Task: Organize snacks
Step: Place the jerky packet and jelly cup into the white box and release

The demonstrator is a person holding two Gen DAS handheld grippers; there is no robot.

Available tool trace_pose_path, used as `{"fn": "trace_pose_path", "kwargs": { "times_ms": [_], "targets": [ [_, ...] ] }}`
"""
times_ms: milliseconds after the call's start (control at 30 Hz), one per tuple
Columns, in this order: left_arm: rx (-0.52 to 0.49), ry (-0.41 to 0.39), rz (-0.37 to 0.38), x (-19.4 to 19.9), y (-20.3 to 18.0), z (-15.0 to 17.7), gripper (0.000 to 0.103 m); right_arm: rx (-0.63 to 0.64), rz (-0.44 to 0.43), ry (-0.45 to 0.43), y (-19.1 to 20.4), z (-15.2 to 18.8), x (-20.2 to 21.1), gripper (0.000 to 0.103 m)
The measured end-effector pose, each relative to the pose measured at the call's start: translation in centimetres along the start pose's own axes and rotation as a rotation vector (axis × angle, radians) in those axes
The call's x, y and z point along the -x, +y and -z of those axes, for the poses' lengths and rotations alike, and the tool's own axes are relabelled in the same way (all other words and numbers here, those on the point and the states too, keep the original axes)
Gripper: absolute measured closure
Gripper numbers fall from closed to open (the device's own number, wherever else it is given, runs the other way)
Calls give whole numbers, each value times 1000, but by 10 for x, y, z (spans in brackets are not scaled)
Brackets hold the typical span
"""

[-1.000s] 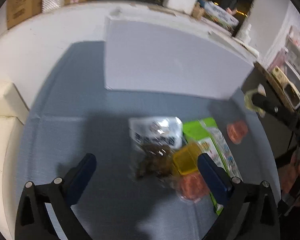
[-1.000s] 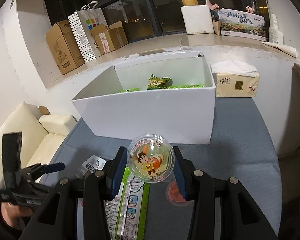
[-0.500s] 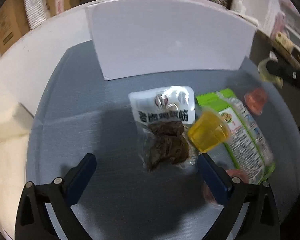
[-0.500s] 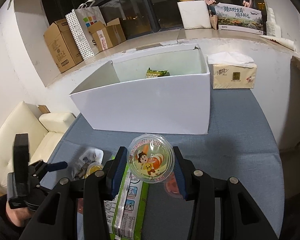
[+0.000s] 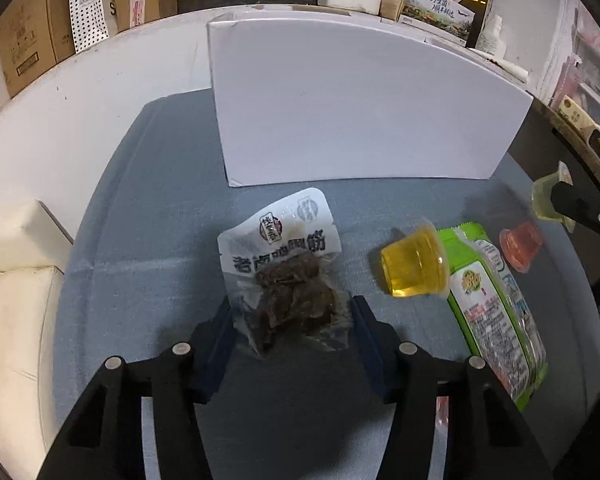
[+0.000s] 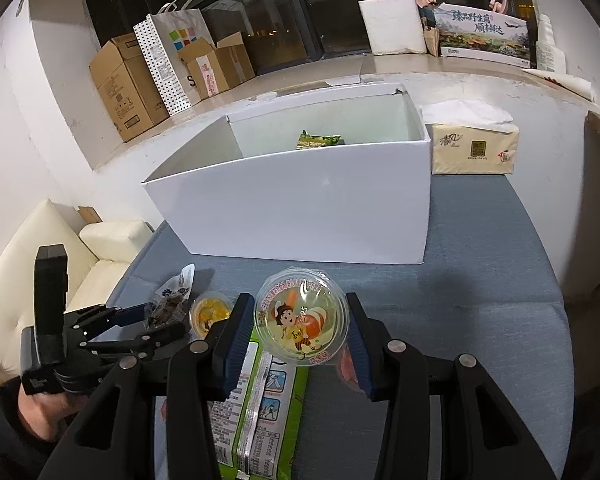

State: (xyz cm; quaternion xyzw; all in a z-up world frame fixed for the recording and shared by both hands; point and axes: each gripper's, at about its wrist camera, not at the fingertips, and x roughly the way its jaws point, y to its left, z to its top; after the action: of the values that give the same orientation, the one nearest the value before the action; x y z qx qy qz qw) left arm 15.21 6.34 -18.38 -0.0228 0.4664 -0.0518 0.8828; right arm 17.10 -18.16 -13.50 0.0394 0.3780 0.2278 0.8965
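Observation:
My left gripper is shut on a clear packet of dark dried meat that lies on the blue table. The same left gripper and packet show at the left of the right wrist view. My right gripper is shut on a round jelly cup with a cartoon lid, held above the table; it shows at the right edge of the left wrist view. A yellow jelly cup lies on its side beside a green snack pack. A red jelly cup stands to the right. A white box holds a green packet.
A tissue box stands right of the white box. Cardboard boxes and a paper bag stand on the ledge behind. A cream sofa lies left of the table.
My left gripper has moved forward and down onto the meat packet and its fingers have closed on it. The right gripper has kept its jelly cup and drifted back a little from the box.

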Motion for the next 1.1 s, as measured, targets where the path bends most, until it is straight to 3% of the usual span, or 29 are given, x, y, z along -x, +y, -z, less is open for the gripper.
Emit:
{"fn": "trace_pose_path", "kwargs": {
  "times_ms": [133, 400, 633, 800, 867, 900, 933, 967, 1000, 1100],
  "targets": [
    [67, -46, 45, 14, 15, 4, 45, 3, -4, -2, 3, -1, 0, 54],
    [64, -167, 96, 68, 11, -17, 45, 17, -24, -54, 9, -22, 14, 54],
    [11, -307, 130, 105, -3, -91, 45, 70, -15, -148, 16, -85, 28, 54],
    [-50, -329, 123, 87, -17, -154, 44, 89, 20, -152, 11, -135, 7, 54],
    [-67, -318, 114, 72, -22, -170, 39, 89, 28, -143, 7, -146, -3, 54],
    [-67, -317, 108, 68, -22, -176, 36, 92, 37, -141, 5, -151, -9, 52],
    [-67, -310, 93, 61, -22, -182, 26, 95, 51, -131, 3, -154, -15, 46],
    [-68, -298, 77, 55, -22, -187, 8, 92, 58, -120, 1, -157, -20, 25],
    [-68, -285, 65, 49, -23, -191, 0, 84, 52, -119, -2, -158, -24, 12],
    [-73, -255, 68, 39, -22, -190, 0, 60, 34, -99, -11, -155, -28, 9]
  ]
}}
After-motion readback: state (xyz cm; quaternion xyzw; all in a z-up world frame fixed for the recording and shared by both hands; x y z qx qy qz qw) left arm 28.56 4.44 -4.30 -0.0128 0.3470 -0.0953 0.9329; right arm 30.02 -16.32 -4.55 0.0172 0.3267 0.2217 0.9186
